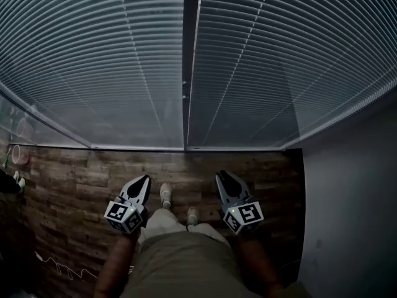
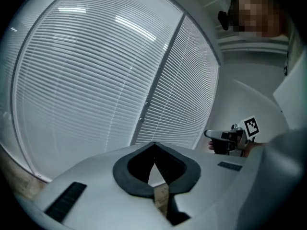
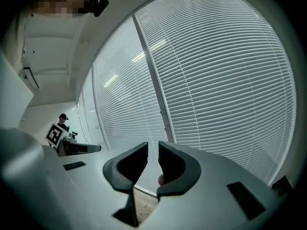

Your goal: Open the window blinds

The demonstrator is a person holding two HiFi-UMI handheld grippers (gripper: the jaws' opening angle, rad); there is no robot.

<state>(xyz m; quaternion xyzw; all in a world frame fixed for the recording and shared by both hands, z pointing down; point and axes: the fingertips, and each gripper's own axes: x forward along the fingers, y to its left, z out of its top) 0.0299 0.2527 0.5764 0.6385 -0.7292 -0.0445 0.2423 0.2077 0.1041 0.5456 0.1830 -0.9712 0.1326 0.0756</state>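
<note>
Two slatted blinds, the left blind and the right blind, hang with slats shut on either side of a dark upright frame. Small knobs sit on that frame. Both grippers are held low in front of the blinds, apart from them. My left gripper points at the left blind; its tips touch and hold nothing. My right gripper faces the right blind; a narrow gap stands between its jaws, with nothing in it.
A wood-plank floor runs below the window sill. A grey wall closes the right side. The person's shoes stand between the grippers. Cables and small items lie at the left.
</note>
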